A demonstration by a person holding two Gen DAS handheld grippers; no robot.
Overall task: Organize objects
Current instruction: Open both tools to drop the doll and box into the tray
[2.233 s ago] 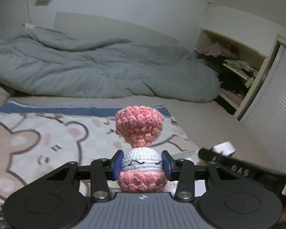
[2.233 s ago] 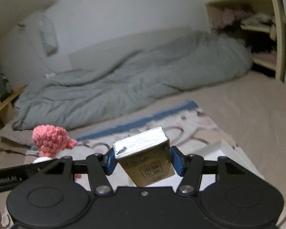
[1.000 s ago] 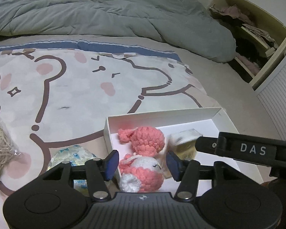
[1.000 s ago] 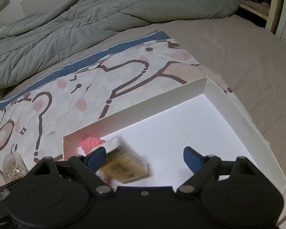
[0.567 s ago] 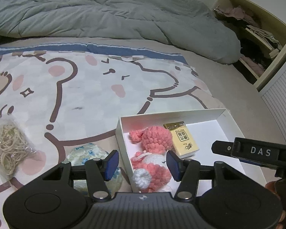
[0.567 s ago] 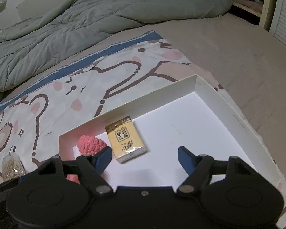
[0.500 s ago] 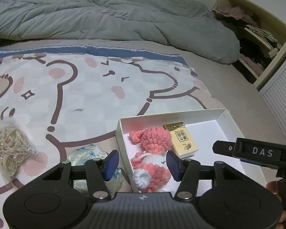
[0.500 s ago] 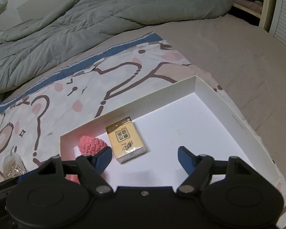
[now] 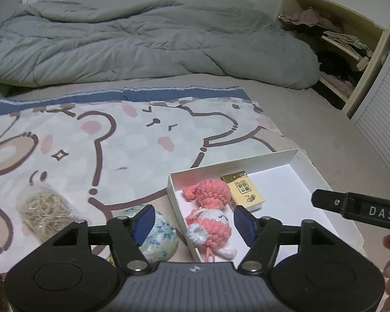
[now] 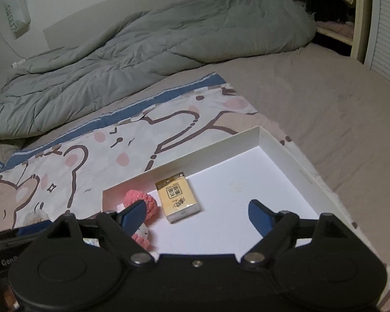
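A white box is being carried by the bed, lying on the cartoon blanket nr the blanket's right edge. Inside it, at the left end, a pink crochet toy is lying on its side, w/ a yellow pack lying flat just beside it on the right; whether they are touching cannot be told. The rest of the box floor is being left bare.

The left gripper is being held above the box's left end, fingers released, nothing being grasped; its jaws have just been opening wider, w/ the toy seen below the gap, not pressed by the pads. The right gripper is being held over the box interior, fingers also released & wide apart, having just been opening again, nothing clamped betw. them; the pack is lying beyond the gap, apart from both pads.

Outside the box, to its left on the blanket, a blue-patterned round item & a clear bag of rubber bands are lying. A grey duvet is being bunched along the far side of the bed.
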